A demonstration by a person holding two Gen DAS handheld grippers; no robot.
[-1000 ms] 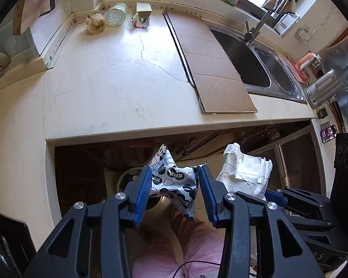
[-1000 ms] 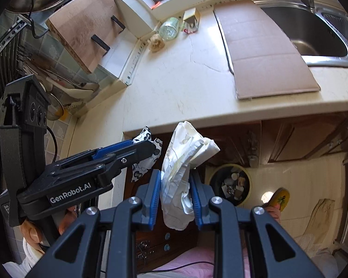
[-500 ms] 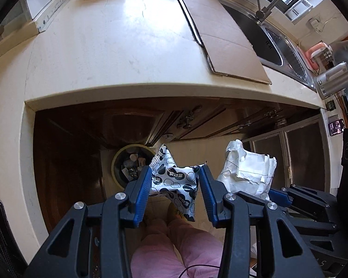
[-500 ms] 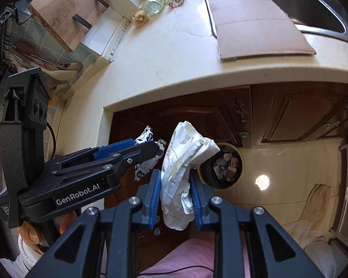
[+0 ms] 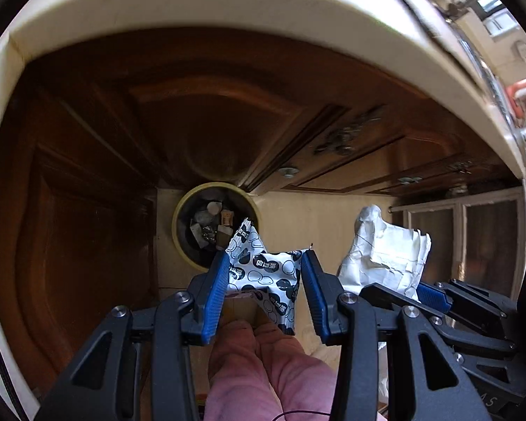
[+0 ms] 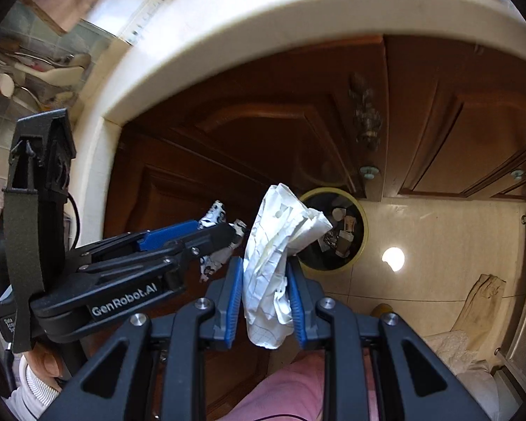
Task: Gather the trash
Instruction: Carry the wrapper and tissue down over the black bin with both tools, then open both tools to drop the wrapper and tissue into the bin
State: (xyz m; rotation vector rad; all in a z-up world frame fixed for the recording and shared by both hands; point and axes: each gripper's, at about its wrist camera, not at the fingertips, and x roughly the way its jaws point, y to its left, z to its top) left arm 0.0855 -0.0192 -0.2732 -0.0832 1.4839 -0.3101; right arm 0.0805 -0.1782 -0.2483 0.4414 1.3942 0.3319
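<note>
My left gripper [image 5: 264,268] is shut on a black-and-white patterned wrapper [image 5: 264,272]; it also shows at the left of the right wrist view [image 6: 224,235]. My right gripper [image 6: 264,273] is shut on a crumpled white paper [image 6: 277,256], which also shows in the left wrist view [image 5: 385,249]. A round yellow-rimmed trash bin [image 5: 179,235] with several scraps inside stands on the floor below and ahead of both grippers; it also shows in the right wrist view [image 6: 363,235]. Both grippers are held side by side above the floor, short of the bin.
Dark wooden cabinet doors [image 5: 193,122] stand behind the bin under the pale countertop edge [image 5: 193,7]. The floor [image 6: 438,238] is beige tile with a cloth [image 6: 484,301] at the right. The person's pink-clad legs [image 5: 263,368] are below the grippers.
Both grippers have moved down and forward below the countertop edge. The bin is larger and closer in both views. Each gripper still holds its trash.
</note>
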